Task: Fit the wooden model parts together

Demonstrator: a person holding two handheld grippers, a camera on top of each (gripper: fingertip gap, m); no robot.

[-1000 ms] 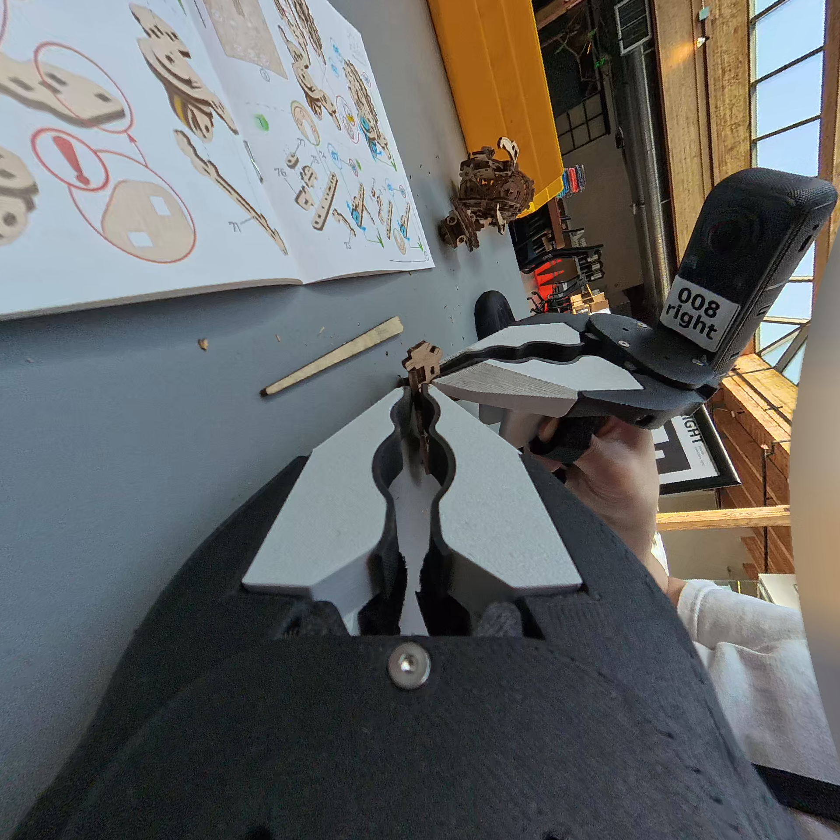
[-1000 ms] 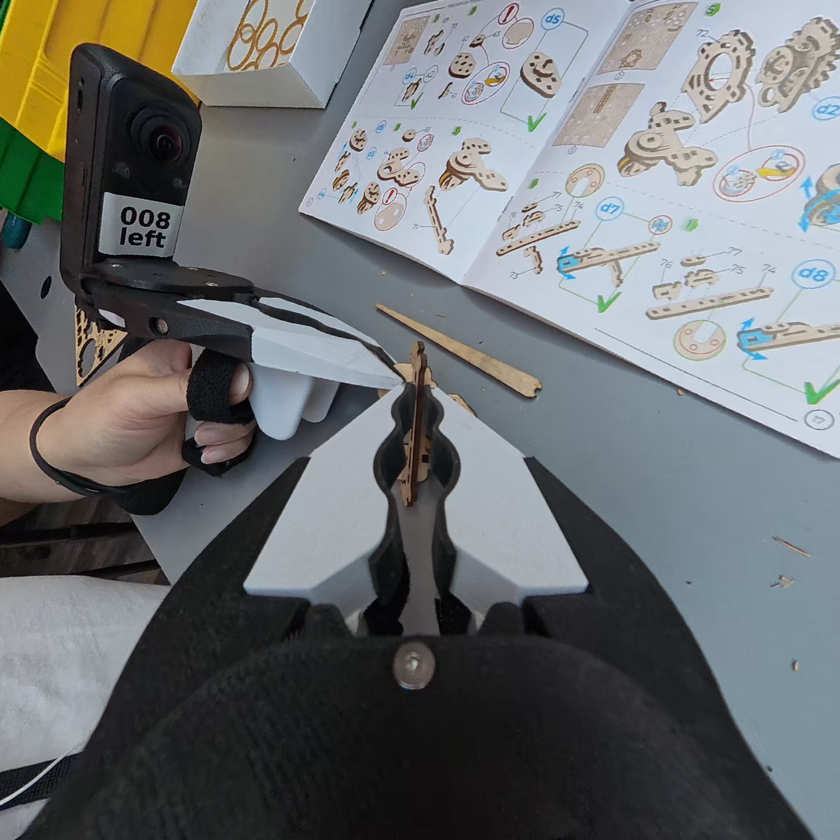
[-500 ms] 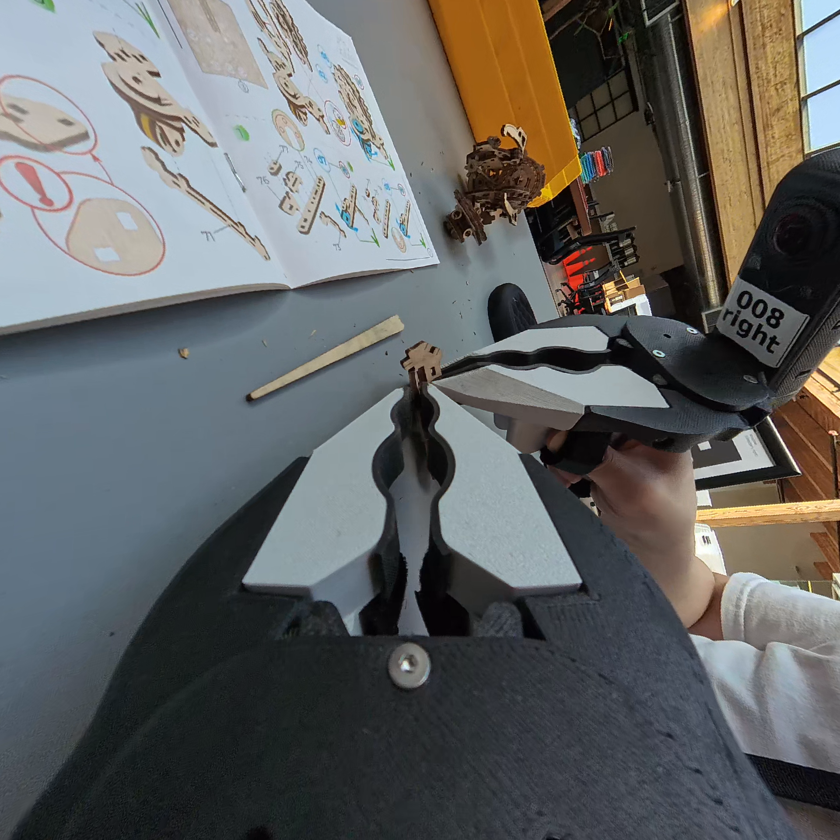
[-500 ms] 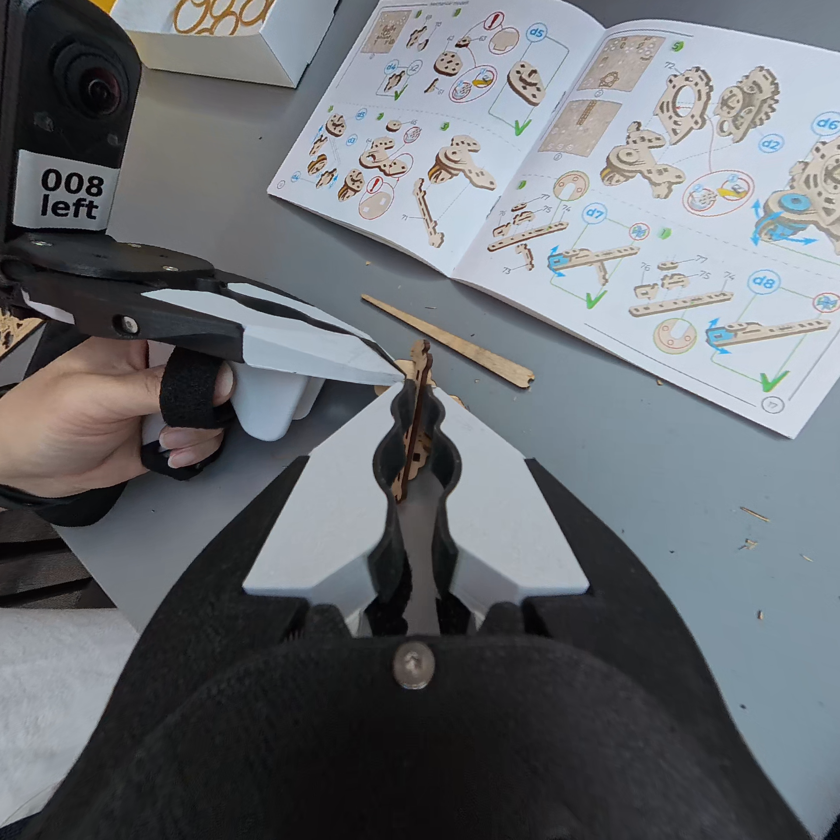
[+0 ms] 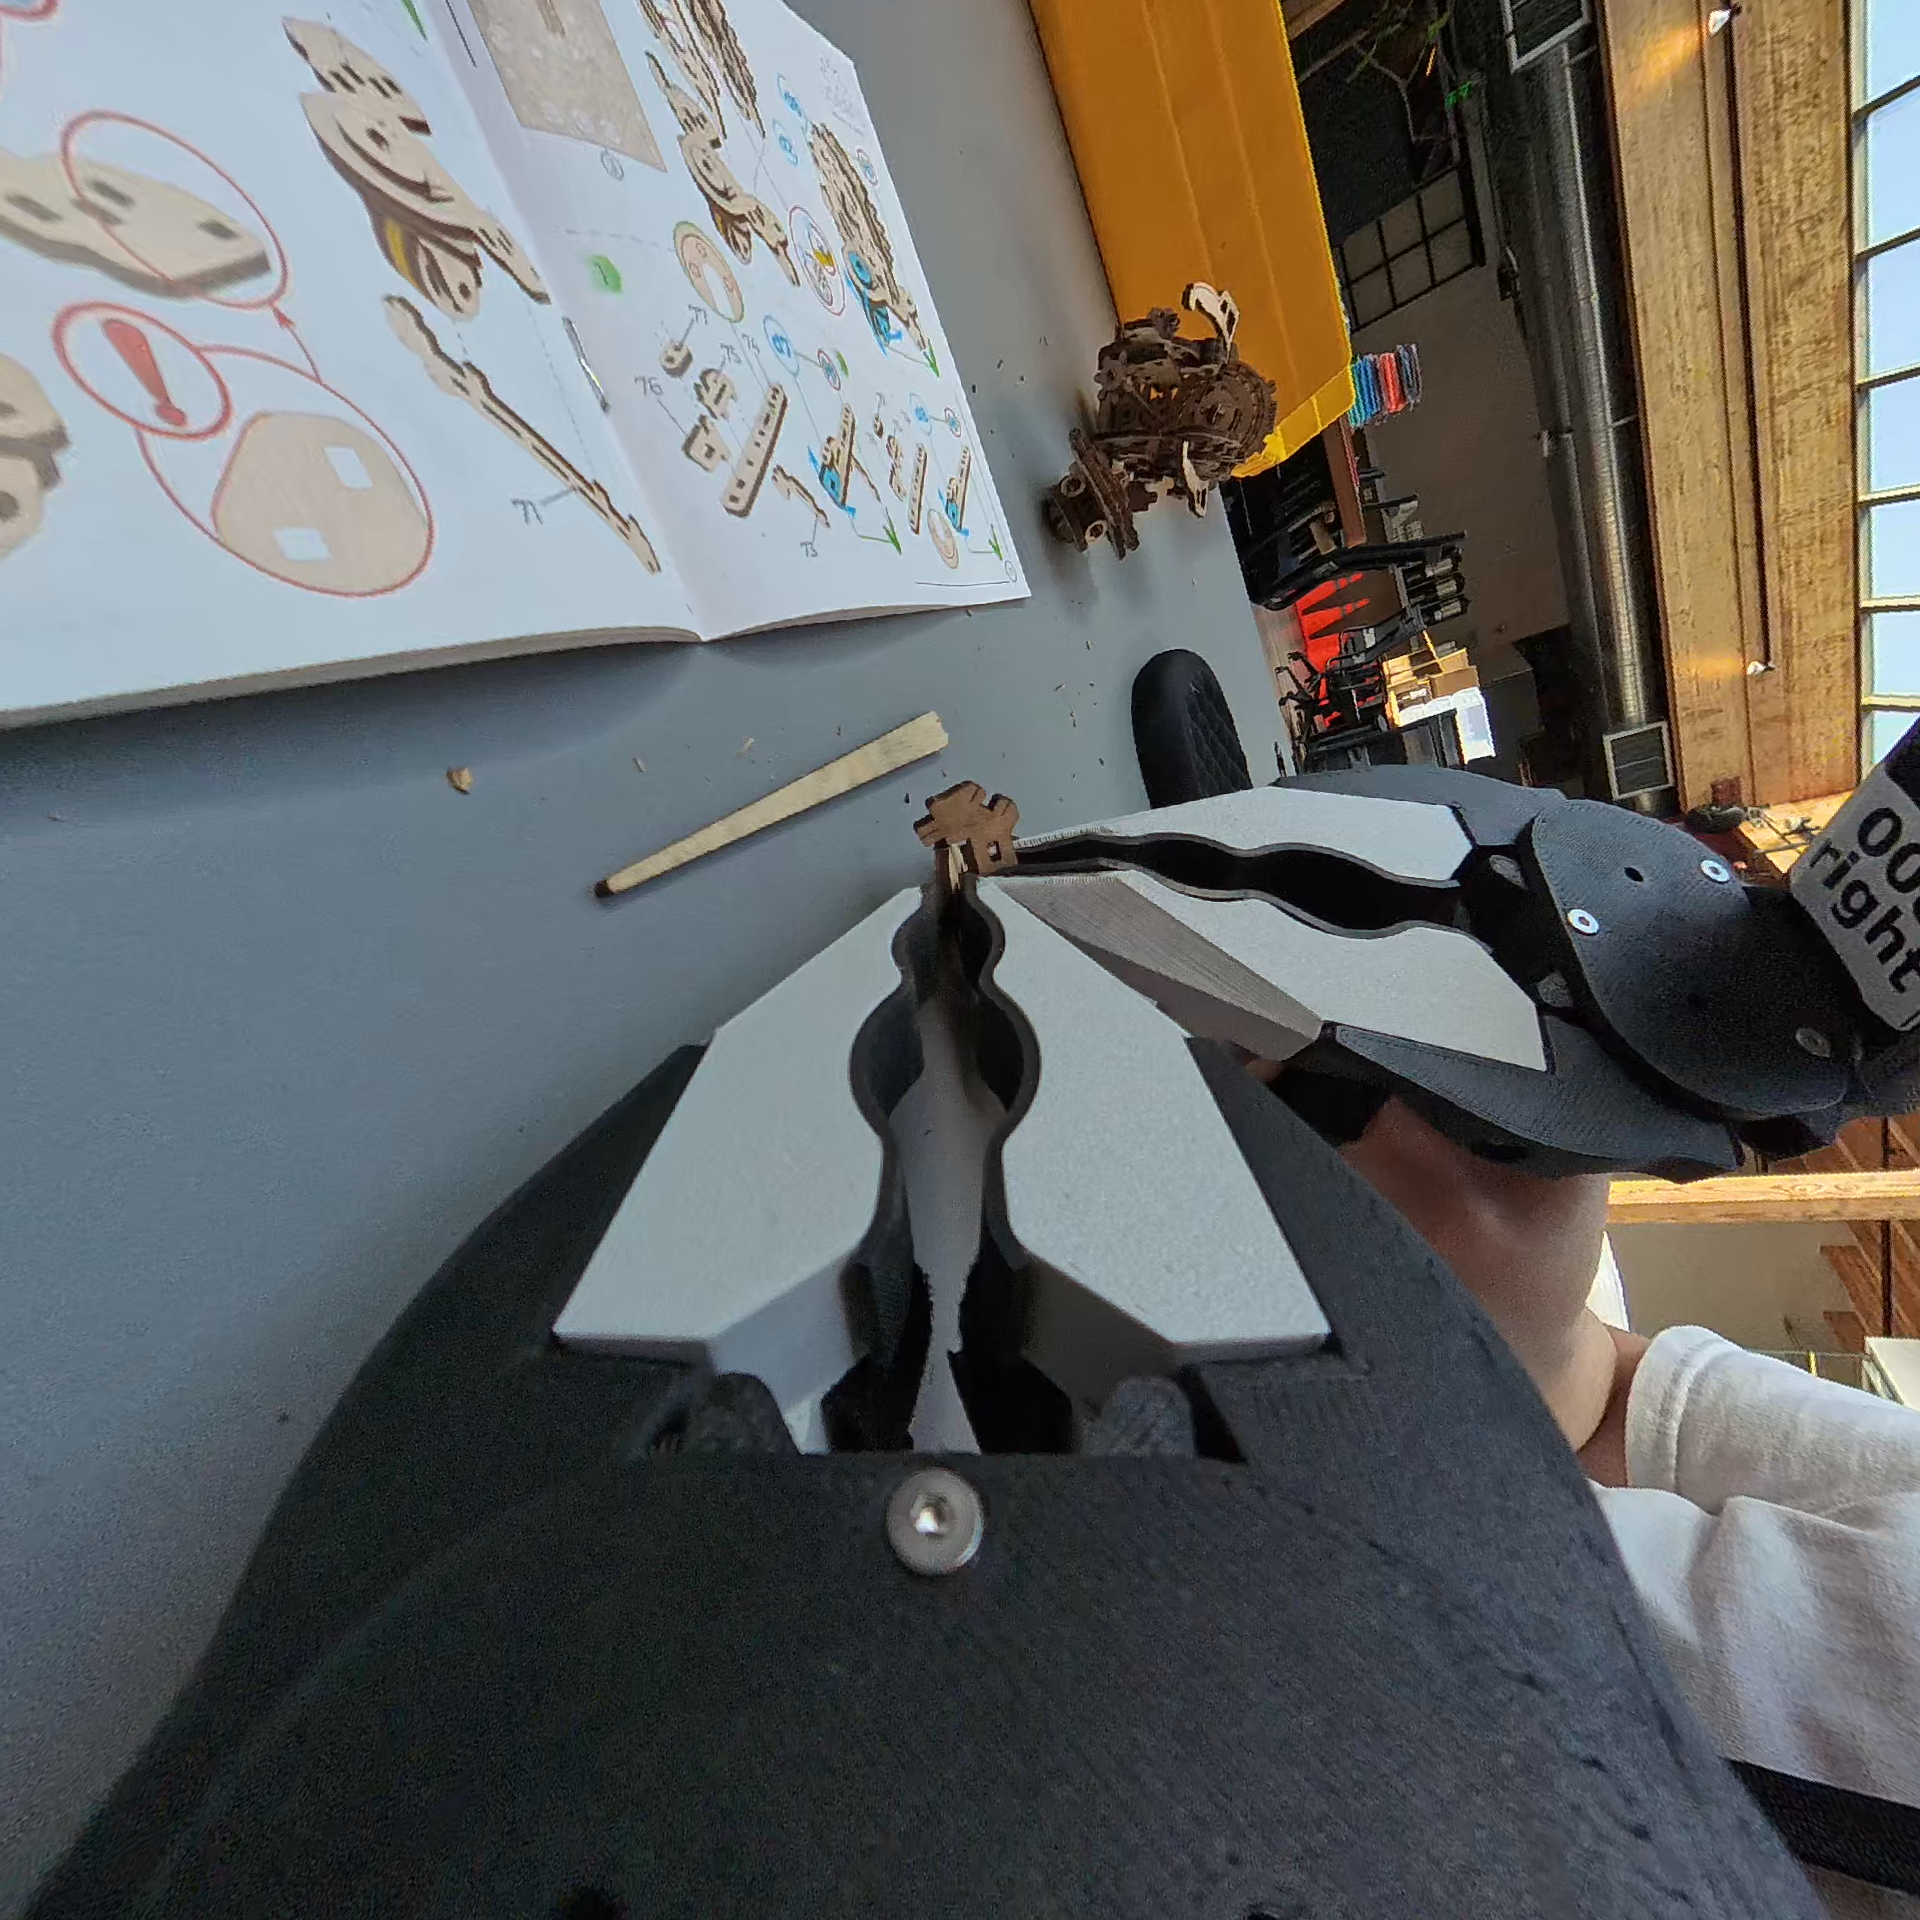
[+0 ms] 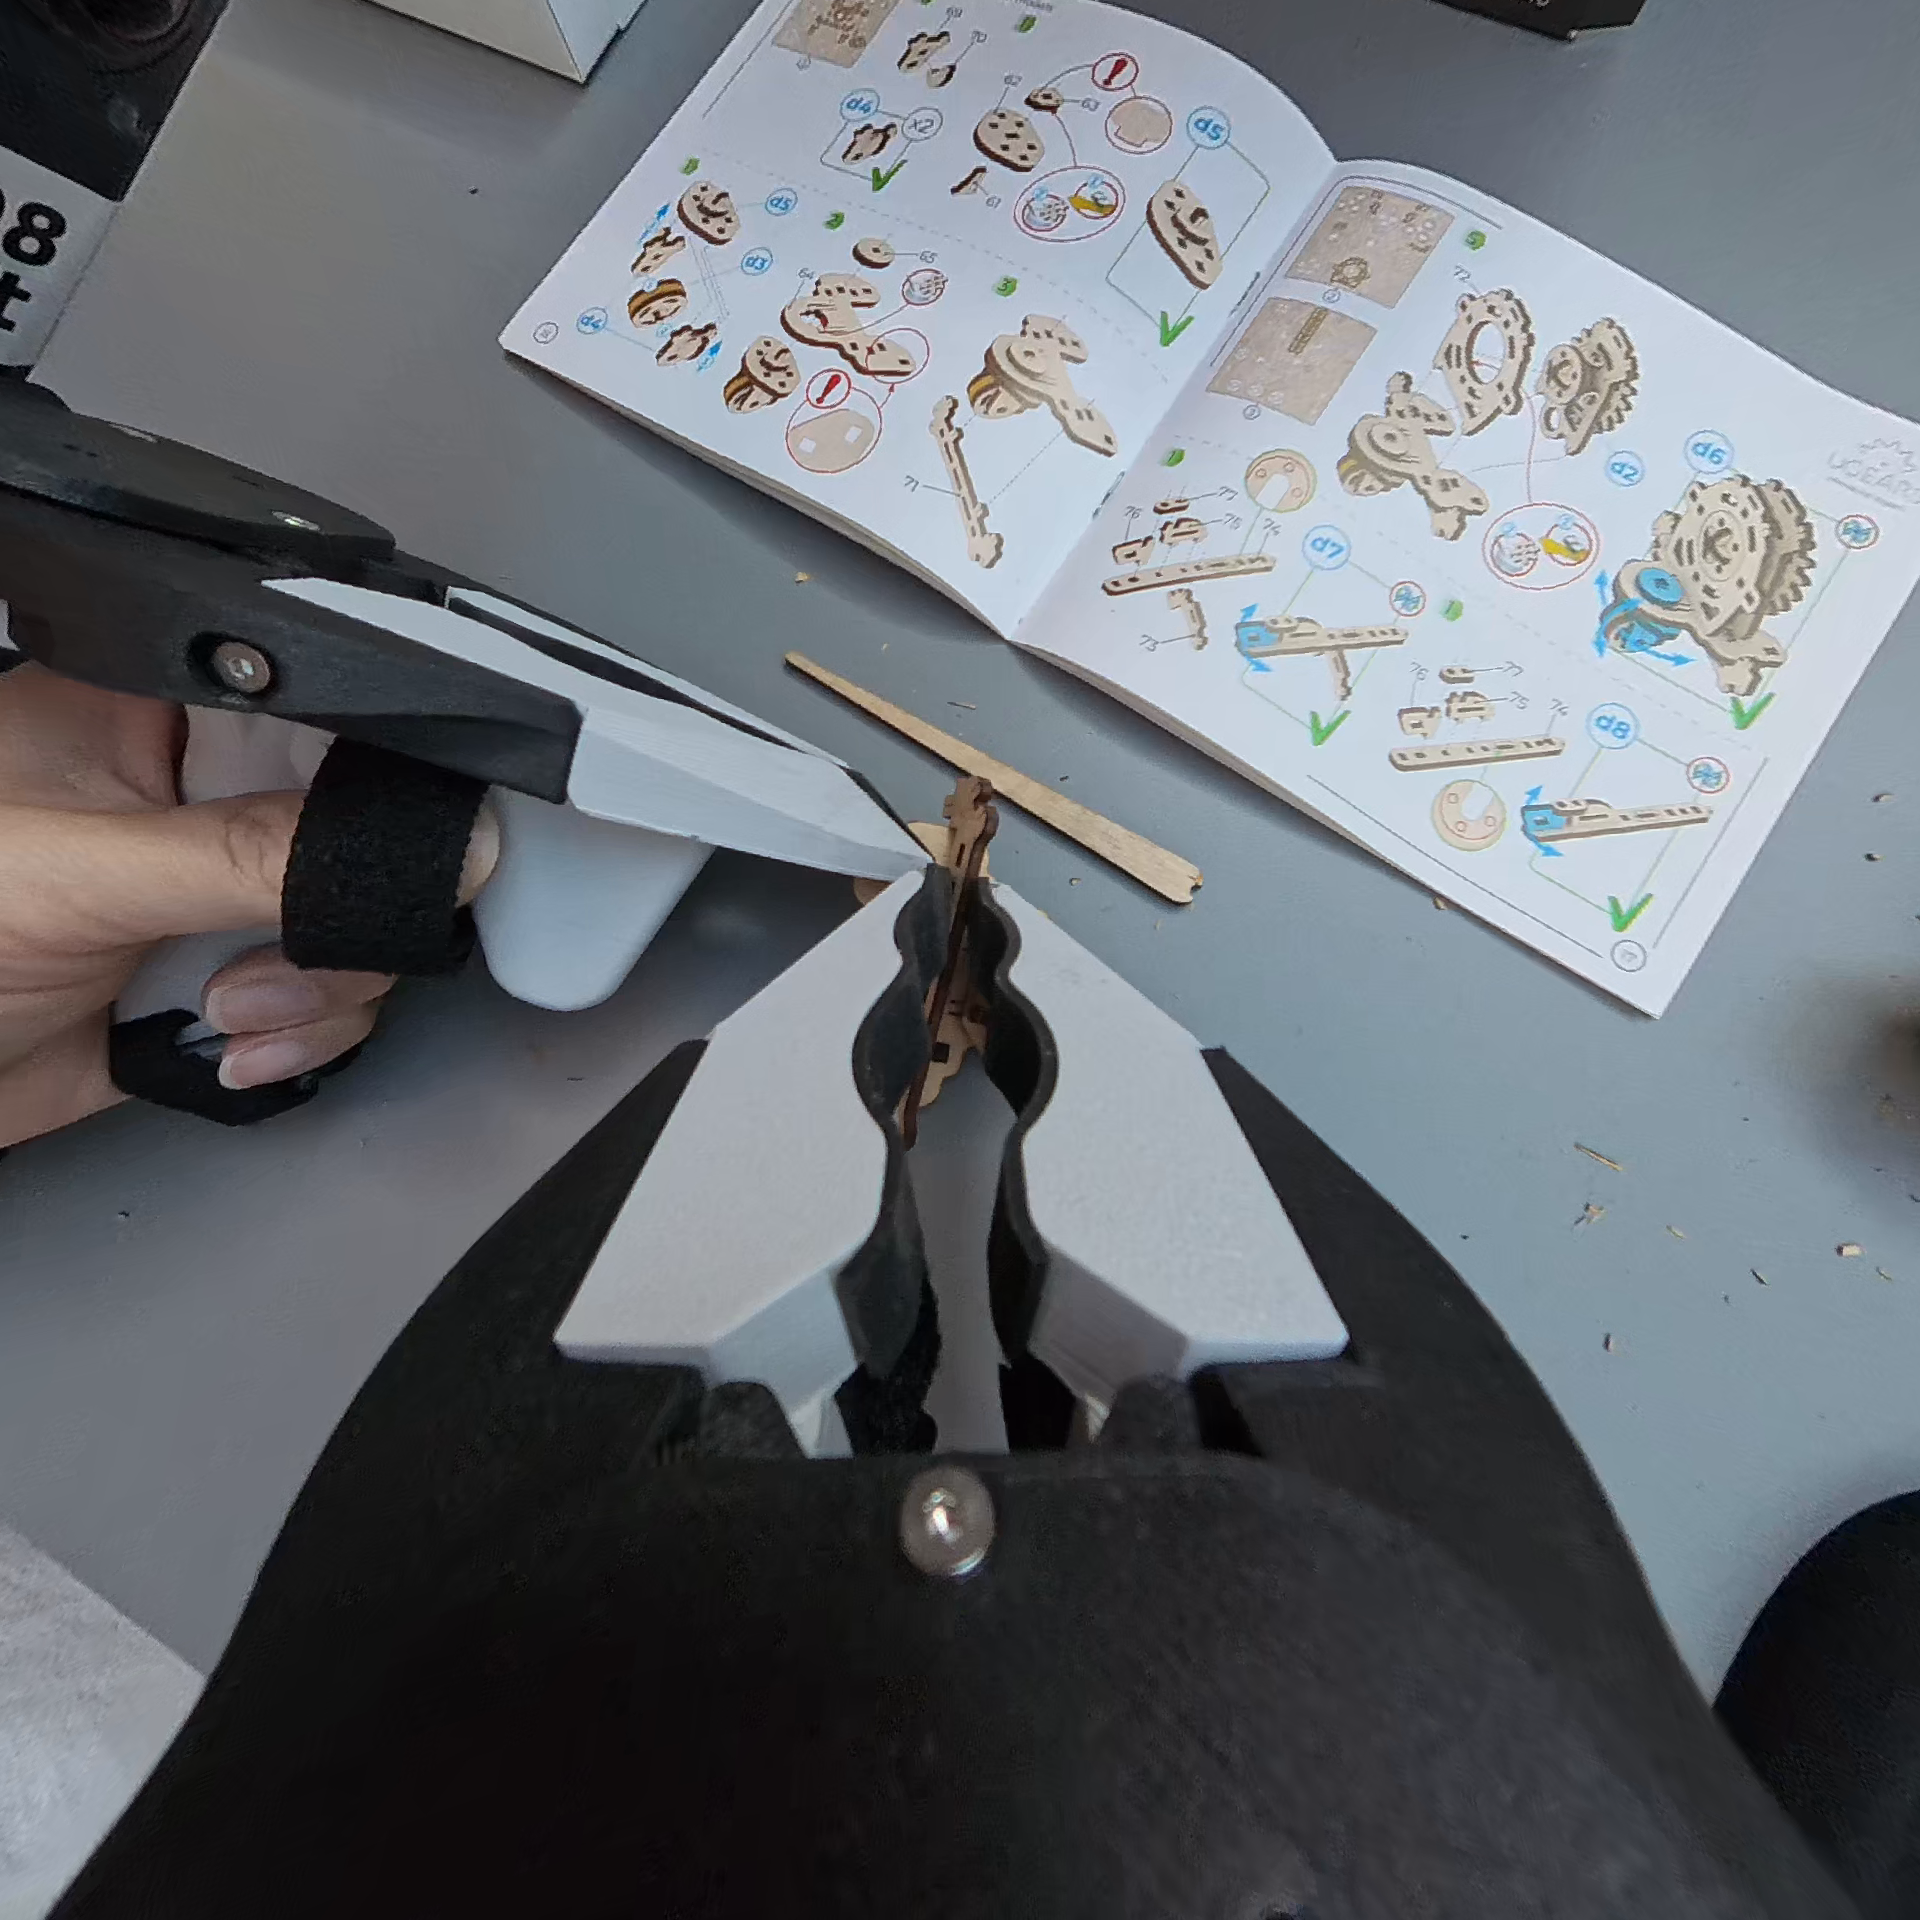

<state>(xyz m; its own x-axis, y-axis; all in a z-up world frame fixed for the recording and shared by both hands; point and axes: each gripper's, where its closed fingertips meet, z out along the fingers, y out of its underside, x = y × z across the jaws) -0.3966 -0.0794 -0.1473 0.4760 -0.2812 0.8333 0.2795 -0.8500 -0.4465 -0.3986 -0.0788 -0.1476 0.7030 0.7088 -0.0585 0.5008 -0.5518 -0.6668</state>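
grey table [image 6: 1455,1143]: both claws pinch wooden parts [image 6: 961,935] together.

Open instruction booklet [image 6: 1226,436] lying flat on the grey table [image 6: 1455,1195], toward the far side, pages printed with coloured assembly diagrams. Thin wooden stick [image 6: 997,779] resting on the tabletop just near of the booklet's edge, with small wood chips [image 6: 1595,1158] scattered to the right. In the left wrist view, long yellow bin [image 5: 1184,197] along the far table edge, black chair back [image 5: 1190,727] just past that edge, and beyond it a room with a wooden wall [image 5: 1725,364] and tall windows [image 5: 1886,312]; in the right wrist view, corner of a white box [image 6: 499,26] at the far left.
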